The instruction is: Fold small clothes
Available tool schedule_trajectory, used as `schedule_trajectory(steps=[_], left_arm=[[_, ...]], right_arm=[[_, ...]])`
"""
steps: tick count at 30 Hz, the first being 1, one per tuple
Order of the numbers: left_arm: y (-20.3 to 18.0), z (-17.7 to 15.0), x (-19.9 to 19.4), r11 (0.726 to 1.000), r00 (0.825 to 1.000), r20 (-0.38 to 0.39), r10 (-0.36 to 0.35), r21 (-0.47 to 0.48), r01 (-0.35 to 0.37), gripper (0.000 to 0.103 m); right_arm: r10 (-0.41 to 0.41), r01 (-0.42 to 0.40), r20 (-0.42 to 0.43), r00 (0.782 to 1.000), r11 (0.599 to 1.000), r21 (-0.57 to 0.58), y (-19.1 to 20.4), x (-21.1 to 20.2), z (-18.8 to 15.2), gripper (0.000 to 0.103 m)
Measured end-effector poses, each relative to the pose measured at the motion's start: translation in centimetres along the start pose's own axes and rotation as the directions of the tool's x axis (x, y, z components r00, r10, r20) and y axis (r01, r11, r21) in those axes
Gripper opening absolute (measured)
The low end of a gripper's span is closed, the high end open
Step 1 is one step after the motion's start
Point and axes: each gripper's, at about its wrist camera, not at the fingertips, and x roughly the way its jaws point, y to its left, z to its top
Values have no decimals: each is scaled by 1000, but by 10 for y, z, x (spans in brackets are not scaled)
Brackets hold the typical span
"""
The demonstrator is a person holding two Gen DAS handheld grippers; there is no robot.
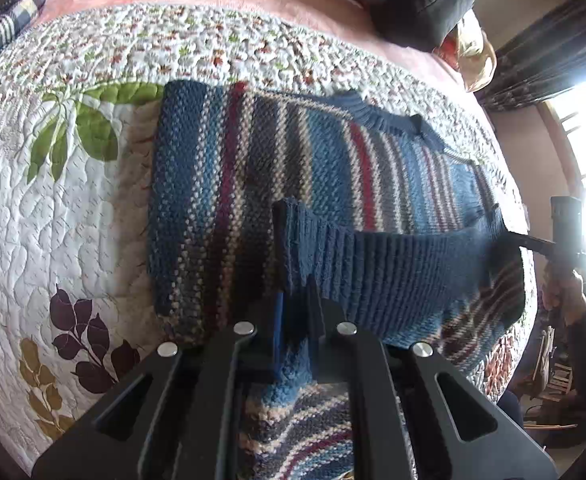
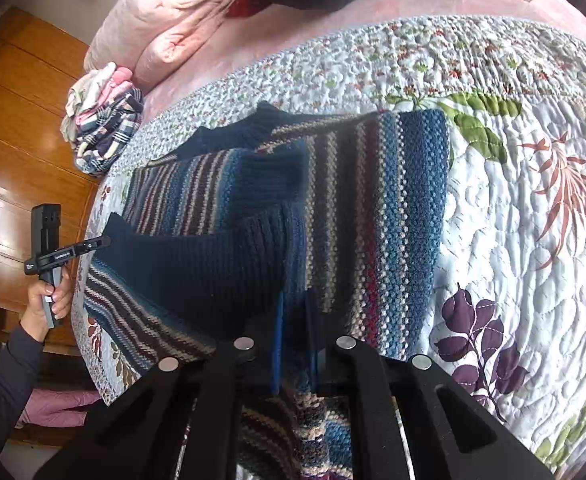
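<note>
A blue knitted sweater (image 1: 253,168) with red and cream stripes lies on the floral quilt (image 1: 53,208), neck to the far right. Its ribbed navy hem (image 1: 393,268) is lifted and stretched over the body. My left gripper (image 1: 295,292) is shut on one hem corner. In the same view my right gripper (image 1: 511,236) pinches the other corner at the right edge. In the right wrist view my right gripper (image 2: 295,300) is shut on the sweater (image 2: 393,208) at its ribbed hem (image 2: 213,268), and a hand holds my left gripper (image 2: 103,242) against the far corner.
A pile of folded checked and pink clothes (image 2: 101,136) sits at the quilt's far left corner, beside a pink duvet (image 2: 165,12). A wooden wardrobe (image 2: 21,128) stands left of the bed. A dark garment (image 1: 425,4) lies on the pink blanket behind the sweater.
</note>
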Motion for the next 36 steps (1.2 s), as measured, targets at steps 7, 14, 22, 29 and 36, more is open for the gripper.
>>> schedule_trajectory(steps=[7, 14, 22, 29, 36], left_arm=[[-23, 12, -51, 999, 990, 136, -32, 39, 27, 7], [-30, 69, -60, 999, 983, 181, -22, 33, 16, 7], [-16, 137, -30, 999, 986, 162, 32, -13, -30, 7], [-3, 176, 9, 995, 989, 109, 97, -34, -93, 7], [26, 191, 58, 989, 992, 41, 115, -100, -111, 7]], right_arm=[[2, 2, 120, 993, 999, -32, 24, -49, 11, 8], [-42, 45, 191, 981, 999, -13, 29, -62, 61, 8], [-124, 122, 207, 971, 992, 21, 16, -40, 120, 7], [-182, 177, 177, 967, 983, 47, -3, -6, 153, 7], [-204, 192, 145, 968, 977, 92, -30, 28, 163, 7]])
